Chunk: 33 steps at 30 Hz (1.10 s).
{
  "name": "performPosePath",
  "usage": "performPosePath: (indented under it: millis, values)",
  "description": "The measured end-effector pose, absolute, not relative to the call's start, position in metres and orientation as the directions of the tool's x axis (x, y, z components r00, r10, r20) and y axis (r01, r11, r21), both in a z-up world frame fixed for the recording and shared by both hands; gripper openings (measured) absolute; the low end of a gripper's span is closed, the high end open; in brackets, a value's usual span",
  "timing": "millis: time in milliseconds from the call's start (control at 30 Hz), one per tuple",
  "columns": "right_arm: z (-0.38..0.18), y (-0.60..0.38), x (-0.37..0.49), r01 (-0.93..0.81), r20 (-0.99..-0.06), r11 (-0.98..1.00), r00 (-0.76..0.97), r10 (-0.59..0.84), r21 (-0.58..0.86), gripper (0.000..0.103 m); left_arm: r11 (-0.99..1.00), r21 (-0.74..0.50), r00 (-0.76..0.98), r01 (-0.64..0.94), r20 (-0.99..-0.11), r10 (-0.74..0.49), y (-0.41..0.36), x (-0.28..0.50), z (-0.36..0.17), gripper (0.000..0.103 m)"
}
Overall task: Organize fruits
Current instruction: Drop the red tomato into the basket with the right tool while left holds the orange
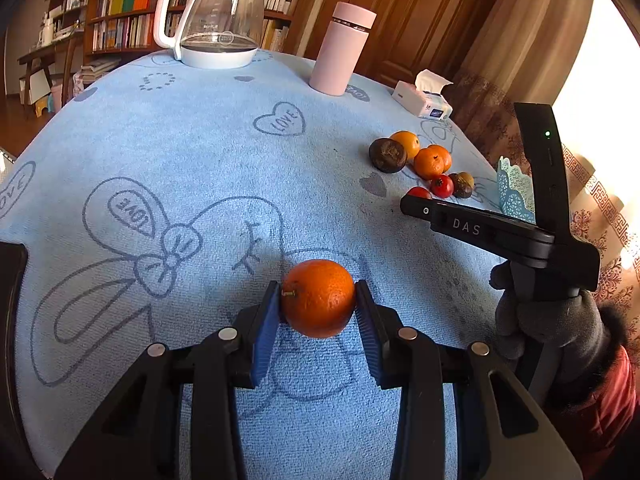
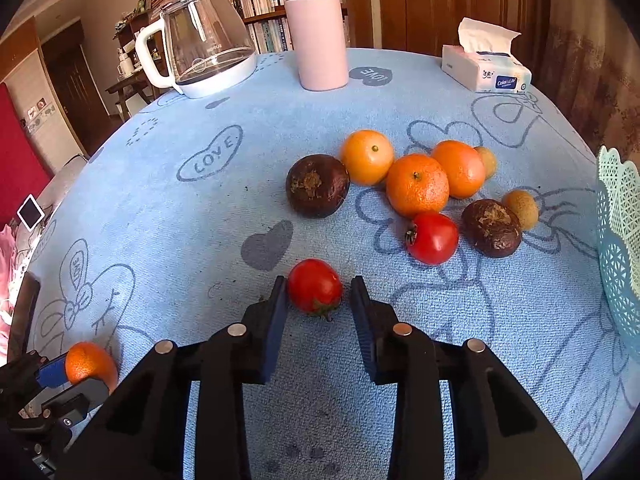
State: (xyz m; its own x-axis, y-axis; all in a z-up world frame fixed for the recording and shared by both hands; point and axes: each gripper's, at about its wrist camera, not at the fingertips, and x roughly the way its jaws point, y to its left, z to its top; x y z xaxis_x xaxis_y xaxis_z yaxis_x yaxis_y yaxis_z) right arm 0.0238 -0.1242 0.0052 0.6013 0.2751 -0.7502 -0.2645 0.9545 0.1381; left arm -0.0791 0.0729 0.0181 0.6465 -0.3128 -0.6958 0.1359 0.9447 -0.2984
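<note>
1. On the blue cloth point(image 2: 192, 240), two fruits are bracketed at once: an orange point(image 1: 318, 298) is clamped between the pads of the left gripper point(image 1: 318, 308), and a tomato point(image 2: 315, 286) is flanked by the jaws of the right gripper point(image 2: 319, 300).
2. The right jaws are seen drawn in close around the tomato; one pad appears to touch it, while a sliver of cloth may still show at the other, so a full clamp cannot be confirmed.
3. The remaining fruit is left heaped beyond, near the basket point(image 2: 618, 216) at the cloth's right edge.
4. The tomato's soft skin is judged best served by a light squeeze across its widest part, kept clear of the stalk.
5. A straight lift is advised before any carry toward the basket, so that the second tomato point(image 2: 432, 238) nearby is not nudged.
</note>
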Motion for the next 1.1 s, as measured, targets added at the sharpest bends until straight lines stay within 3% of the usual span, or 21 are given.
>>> performPosePath:
  millis: [500, 1100]
  values:
    - [0.027, -0.162, -0.01, -0.22, -0.691, 0.948, 0.65, 0.318, 0.23, 0.027, 0.949, -0.286, 0.658, 0.131, -0.692, -0.299, 0.071, -0.08, 0.022, 0.038]
    - [0.067, -0.298, -0.051, 0.068, -0.582, 0.957, 0.805, 0.115, 0.282, 0.027, 0.945, -0.26, 0.679, 0.2, -0.658, -0.325, 0.043, -0.084, 0.046, 0.038]
